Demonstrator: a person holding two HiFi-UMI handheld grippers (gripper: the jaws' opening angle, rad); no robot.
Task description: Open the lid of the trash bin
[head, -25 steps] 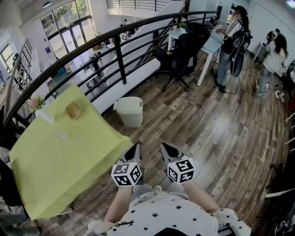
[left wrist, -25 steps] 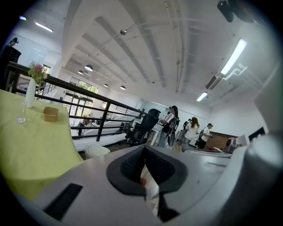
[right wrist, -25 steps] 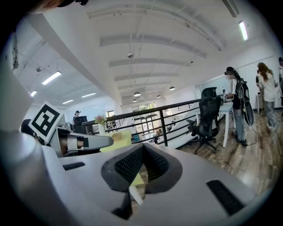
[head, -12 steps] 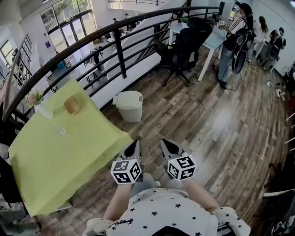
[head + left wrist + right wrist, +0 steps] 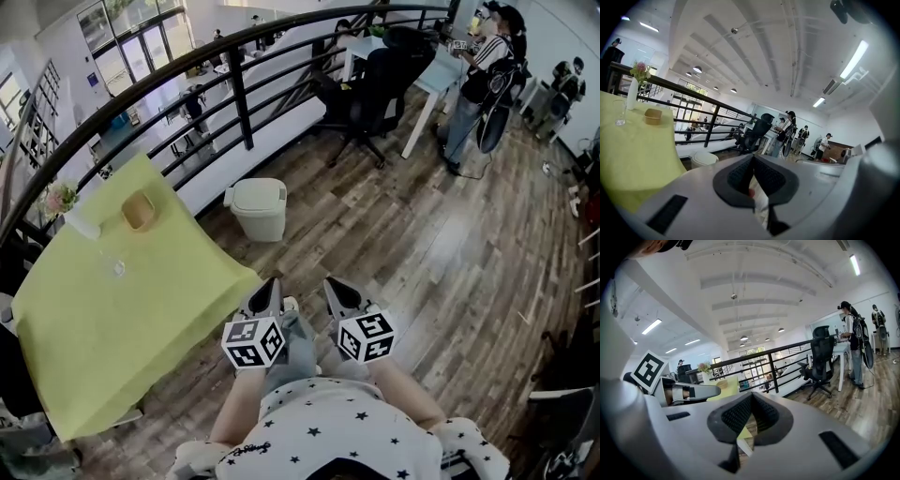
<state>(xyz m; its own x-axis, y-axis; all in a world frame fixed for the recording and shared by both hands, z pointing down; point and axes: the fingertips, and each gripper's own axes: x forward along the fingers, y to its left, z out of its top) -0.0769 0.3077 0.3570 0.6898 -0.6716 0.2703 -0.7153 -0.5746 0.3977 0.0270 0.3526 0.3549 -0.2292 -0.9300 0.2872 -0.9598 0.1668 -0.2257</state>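
Observation:
The trash bin [image 5: 259, 208] is small and cream-white with its lid down. It stands on the wooden floor by the white ledge under the black railing, and its lid shows low in the left gripper view [image 5: 704, 159]. My left gripper [image 5: 269, 290] and right gripper [image 5: 335, 289] are held side by side close to my body, well short of the bin. Both are shut with nothing between their jaws. The left gripper [image 5: 752, 157] points toward the bin. The right gripper [image 5: 751, 396] points past the table, with the left gripper [image 5: 689, 392] beside it.
A table with a yellow-green cloth [image 5: 103, 309] stands at my left, bearing a wooden bowl [image 5: 138, 210], a glass and a flower vase. A black office chair [image 5: 375, 89] and a white desk stand beyond the bin. People [image 5: 478, 80] stand at the far right.
The head view has shifted a little, so the bin sits slightly higher and further left. The people at the far right have moved. Both grippers stay shut in front of my body.

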